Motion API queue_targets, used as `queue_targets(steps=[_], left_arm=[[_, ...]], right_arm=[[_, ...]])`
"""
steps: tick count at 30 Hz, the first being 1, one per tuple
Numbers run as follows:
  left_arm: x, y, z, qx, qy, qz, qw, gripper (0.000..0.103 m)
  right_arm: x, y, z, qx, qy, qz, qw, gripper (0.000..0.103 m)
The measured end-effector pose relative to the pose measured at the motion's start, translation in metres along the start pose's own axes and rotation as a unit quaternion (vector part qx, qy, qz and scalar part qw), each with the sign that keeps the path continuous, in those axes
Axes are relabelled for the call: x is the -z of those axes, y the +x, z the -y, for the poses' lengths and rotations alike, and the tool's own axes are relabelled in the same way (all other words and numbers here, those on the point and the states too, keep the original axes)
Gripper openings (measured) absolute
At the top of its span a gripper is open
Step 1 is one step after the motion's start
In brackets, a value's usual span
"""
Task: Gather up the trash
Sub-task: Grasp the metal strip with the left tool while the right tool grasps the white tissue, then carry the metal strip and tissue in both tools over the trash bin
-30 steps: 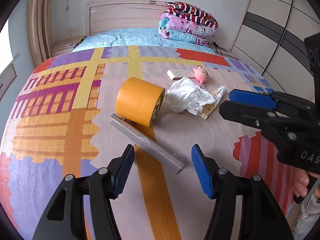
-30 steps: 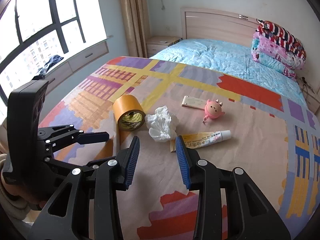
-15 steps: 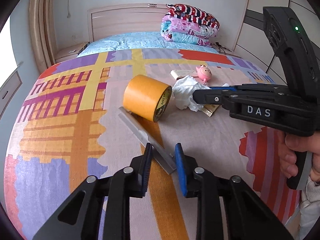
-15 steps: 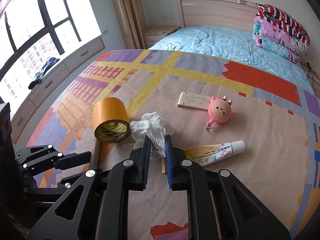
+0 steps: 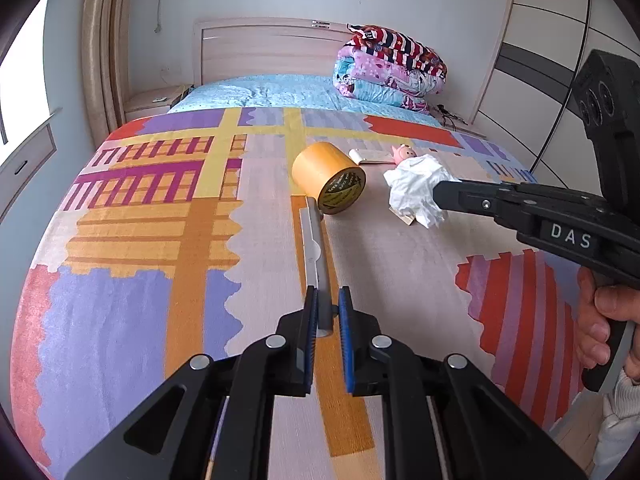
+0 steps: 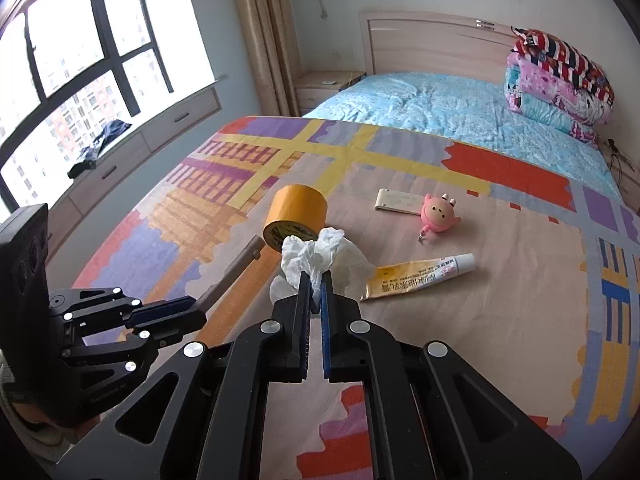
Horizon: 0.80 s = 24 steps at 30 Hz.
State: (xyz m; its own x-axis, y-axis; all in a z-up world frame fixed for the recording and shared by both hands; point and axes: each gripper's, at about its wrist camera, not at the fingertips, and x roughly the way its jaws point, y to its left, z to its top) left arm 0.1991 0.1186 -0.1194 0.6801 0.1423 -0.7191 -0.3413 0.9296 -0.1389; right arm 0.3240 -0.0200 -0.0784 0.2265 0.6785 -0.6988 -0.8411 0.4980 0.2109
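Note:
A crumpled white tissue lies on the colourful bedspread, and my right gripper is shut on its near edge. The left wrist view shows the same tissue at the tip of the right gripper. A long grey strip runs from the orange tape roll back to my left gripper. Its jaws are closing, with the strip's near end pinched between the blue pads. In the right wrist view the strip slants up from the left gripper.
An ointment tube, a pink toy and a beige flat case lie beyond the tissue. Folded quilts sit by the headboard. A wardrobe stands to the right. A window seat runs along the left.
Both grippers went from open to closed. The left came round onto the strip's near end, which now points straight ahead. The right moved forward and clamped the tissue.

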Motion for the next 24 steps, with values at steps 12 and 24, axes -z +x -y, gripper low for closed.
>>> queue_targets(steps=[12,24], left_arm=[[0.016,-0.044,0.009,-0.011,0.002,0.031,0.9994,0.01],[0.064,-0.101,0.023,0.021,0.015,0.038,0.999,0.01]], right_arm=[[0.025,-0.044,-0.017,0.015,-0.008,0.016,1.0,0.005],[0.067,-0.1,-0.053,0.039,-0.031,0.04,0.998,0.005]])
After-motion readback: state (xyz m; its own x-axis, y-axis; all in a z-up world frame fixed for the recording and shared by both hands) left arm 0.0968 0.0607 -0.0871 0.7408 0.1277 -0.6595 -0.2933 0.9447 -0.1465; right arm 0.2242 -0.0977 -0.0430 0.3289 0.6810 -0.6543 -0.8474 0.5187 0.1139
